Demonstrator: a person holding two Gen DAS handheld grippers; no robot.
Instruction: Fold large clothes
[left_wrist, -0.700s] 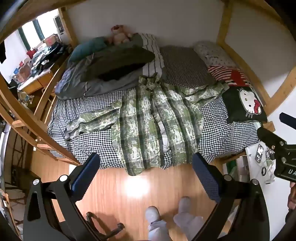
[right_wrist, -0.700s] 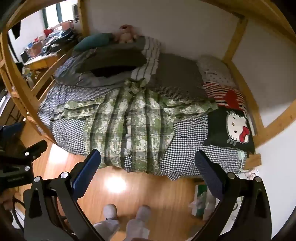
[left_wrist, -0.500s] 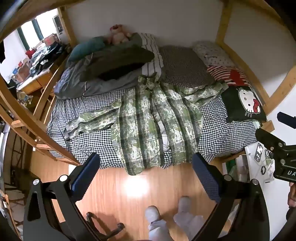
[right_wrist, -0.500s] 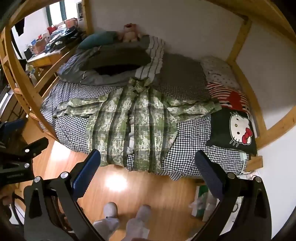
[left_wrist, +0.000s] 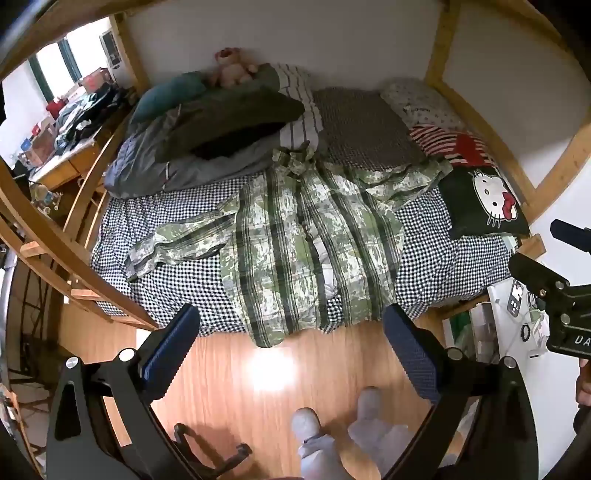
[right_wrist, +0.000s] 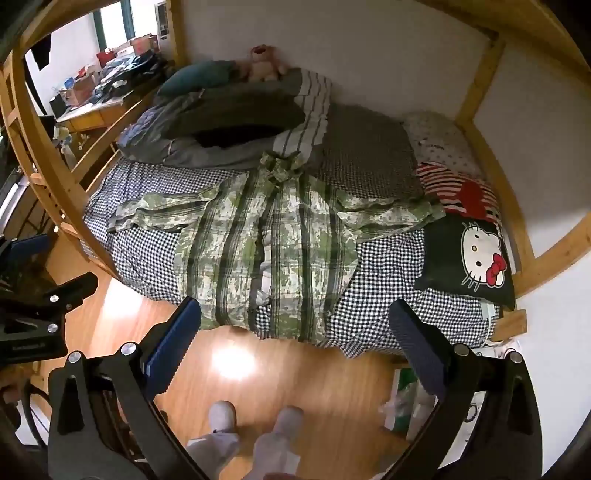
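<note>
Shirt (left_wrist: 310, 251) hem hangs over bed (left_wrist: 436, 266) edge, underside hidden. Desk clutter (left_wrist: 77, 118) too small to ID. Person's feet (right_wrist: 255, 424) blurred, legs cut off by btm edge.

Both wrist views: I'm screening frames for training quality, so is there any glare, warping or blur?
Left wrist view: a bright glare patch on the wooden floor; fisheye bends the bed frame; the shirt is sharp. Right wrist view: similar floor glare, curved frame posts, window blown out; the person's feet look soft.
</note>
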